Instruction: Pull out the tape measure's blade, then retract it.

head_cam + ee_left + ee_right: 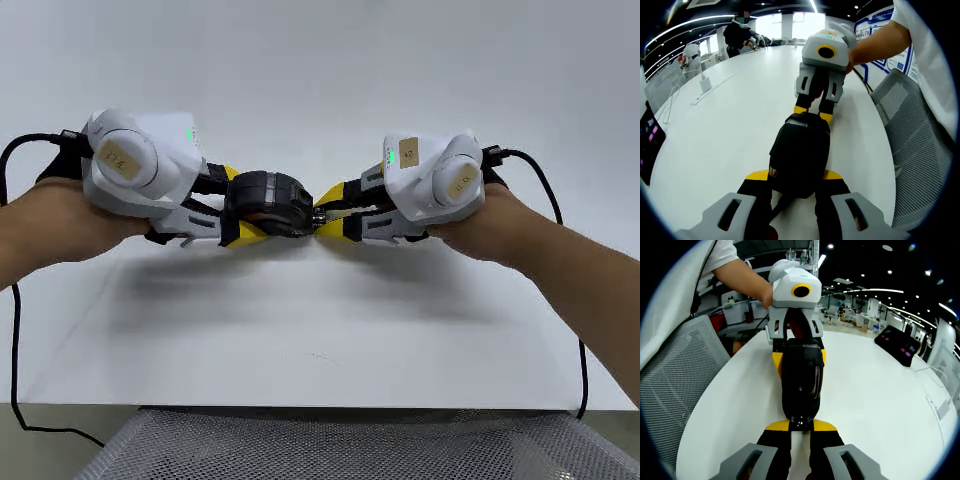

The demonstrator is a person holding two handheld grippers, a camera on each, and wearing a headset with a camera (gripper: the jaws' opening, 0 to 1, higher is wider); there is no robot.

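Observation:
A black tape measure (268,203) hangs just above the white table (320,330), between my two grippers. My left gripper (240,205) is shut on its case, yellow tips on either side of the black body (800,152). My right gripper (328,212) meets the case's front end and is shut on the blade's end hook (800,423). The blade is fully inside the case, with no length of it drawn out. In the left gripper view the right gripper (813,112) touches the far end of the case. In the right gripper view the left gripper (799,356) grips the case (800,377) from behind.
A grey mesh chair back (340,445) sits at the table's near edge. Black cables (15,330) trail from both grippers. Farther down the table lie a white charger with cord (704,84) and a dark tablet (901,344). People stand at the table's far end (740,32).

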